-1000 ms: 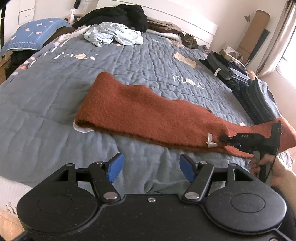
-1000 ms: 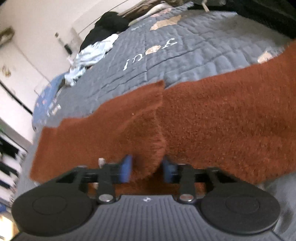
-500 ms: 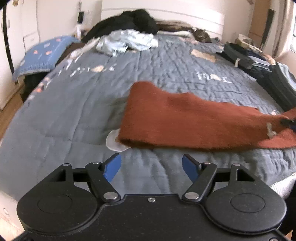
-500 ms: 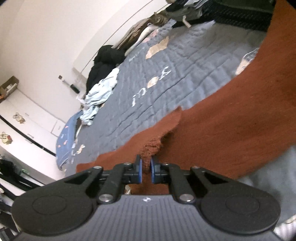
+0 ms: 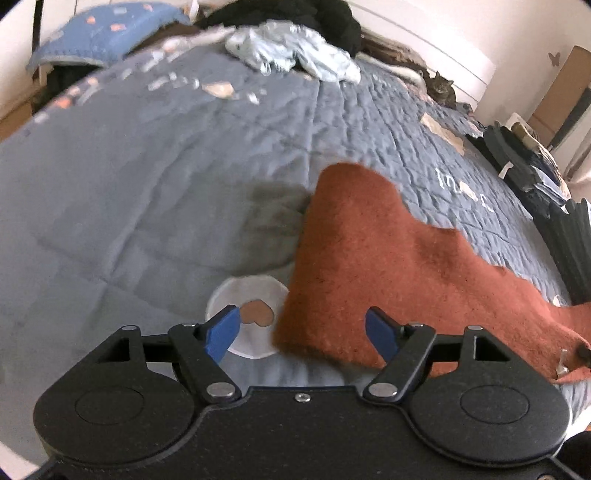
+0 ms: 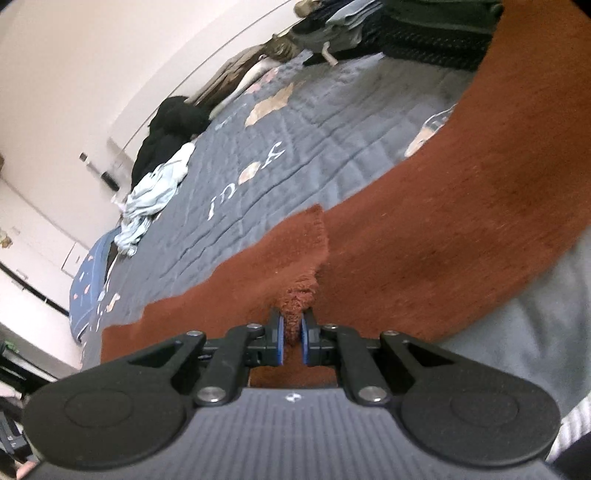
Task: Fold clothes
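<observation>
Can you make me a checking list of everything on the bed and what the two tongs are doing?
Surface: grey-blue quilted bedspread, wrinkled, with a white round patch bearing a brown heart.
Job's things: long rust-orange fuzzy knit garment, lying across the near side of the bed.
Clutter: crumpled pale blue garment; black clothes heap; dark folded clothes stack; blue patterned pillow.
Grippers: left tongs open, its end of the garment between the fingers, not pinched; right tongs shut on the garment's edge.
Cables: nothing seen.
Surroundings: tabby cat by the white headboard.
</observation>
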A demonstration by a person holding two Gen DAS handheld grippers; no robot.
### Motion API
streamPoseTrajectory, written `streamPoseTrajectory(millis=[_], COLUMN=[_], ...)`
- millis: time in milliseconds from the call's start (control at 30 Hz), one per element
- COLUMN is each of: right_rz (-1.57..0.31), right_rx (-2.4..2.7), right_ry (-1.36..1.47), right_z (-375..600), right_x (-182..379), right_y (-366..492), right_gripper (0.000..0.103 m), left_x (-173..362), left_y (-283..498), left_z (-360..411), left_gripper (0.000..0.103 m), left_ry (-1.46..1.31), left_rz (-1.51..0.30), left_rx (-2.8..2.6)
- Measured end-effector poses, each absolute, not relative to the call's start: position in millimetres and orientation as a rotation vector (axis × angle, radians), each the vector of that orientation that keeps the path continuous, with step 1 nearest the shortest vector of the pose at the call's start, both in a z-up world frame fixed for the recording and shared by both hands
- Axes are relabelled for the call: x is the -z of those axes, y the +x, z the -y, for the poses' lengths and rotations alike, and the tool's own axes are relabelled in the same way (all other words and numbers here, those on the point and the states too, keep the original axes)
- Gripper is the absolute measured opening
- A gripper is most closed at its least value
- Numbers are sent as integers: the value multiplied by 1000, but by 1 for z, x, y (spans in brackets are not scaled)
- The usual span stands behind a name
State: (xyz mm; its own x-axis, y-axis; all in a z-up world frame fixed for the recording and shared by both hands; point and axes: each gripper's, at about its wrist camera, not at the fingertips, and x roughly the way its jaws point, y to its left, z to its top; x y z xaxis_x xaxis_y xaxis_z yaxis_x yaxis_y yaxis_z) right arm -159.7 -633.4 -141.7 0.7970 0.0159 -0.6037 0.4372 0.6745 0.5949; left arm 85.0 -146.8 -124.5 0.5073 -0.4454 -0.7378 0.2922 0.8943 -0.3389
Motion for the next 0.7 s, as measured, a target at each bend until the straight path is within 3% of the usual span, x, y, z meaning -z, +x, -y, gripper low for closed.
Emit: streamPoseTrajectory(millis=[200, 267, 300, 333, 500, 700], right_rz=[-660, -676, -684, -690, -698, -714], right_rx=[256, 257, 259, 259, 261, 222], right_ry=[792, 785, 783, 782, 780, 773], right_z=[635, 633, 633, 632, 630, 613], right_x=[154, 157, 159, 160, 161, 156], right_y=[-156, -154, -153, -152, -150, -137], right_gripper=[9, 9, 9, 9, 9, 9], left_x=[140, 142, 141, 140, 137, 114], left_y=[85, 84, 83, 81, 84, 101], left_z=[166, 169, 171, 176, 182, 139], left_gripper=[72, 52, 25, 21, 11, 9], left_ry=[-186, -201, -203, -187, -132, -97], left_rz=[-962, -956, -950, -947, -928, -888], left_rx=[555, 566, 575, 579, 561, 461])
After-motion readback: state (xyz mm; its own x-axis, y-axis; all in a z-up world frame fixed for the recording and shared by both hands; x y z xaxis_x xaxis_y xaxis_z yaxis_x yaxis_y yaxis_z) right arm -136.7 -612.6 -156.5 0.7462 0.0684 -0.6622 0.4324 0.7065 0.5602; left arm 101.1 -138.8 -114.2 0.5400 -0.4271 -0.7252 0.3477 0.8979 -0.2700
